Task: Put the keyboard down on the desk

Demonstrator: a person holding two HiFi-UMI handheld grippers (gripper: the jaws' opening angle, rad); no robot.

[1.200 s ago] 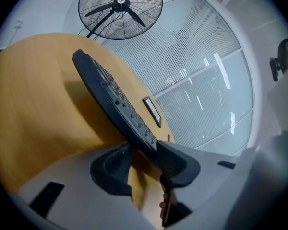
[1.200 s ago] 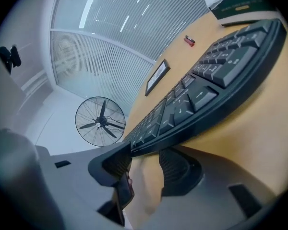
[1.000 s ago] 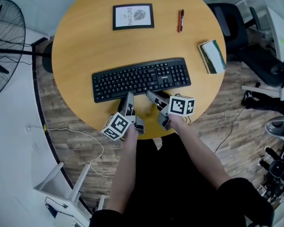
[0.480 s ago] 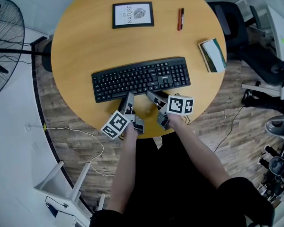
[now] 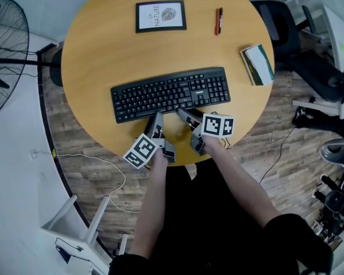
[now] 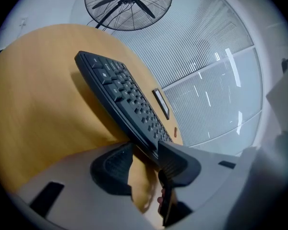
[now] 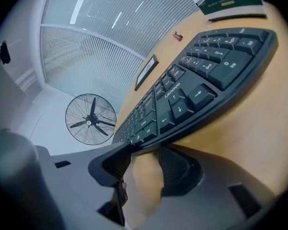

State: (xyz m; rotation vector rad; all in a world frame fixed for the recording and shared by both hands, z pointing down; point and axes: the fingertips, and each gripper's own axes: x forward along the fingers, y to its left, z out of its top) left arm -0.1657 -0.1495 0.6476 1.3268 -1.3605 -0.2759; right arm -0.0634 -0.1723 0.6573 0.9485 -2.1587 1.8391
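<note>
The person wears black: a black top and black sleeves that end near the elbows, leaving the forearms bare. The left gripper and the right gripper have pale grey, smooth moulded bodies with small dark rectangular slots. Their pads are black, rounded and finely ribbed. Each gripper carries a white cube printed with black square markers.

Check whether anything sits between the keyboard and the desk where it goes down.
Nothing visible does. The keyboard lies over bare wood of the desk; the framed print, the pen and the book all lie apart from it.
</note>
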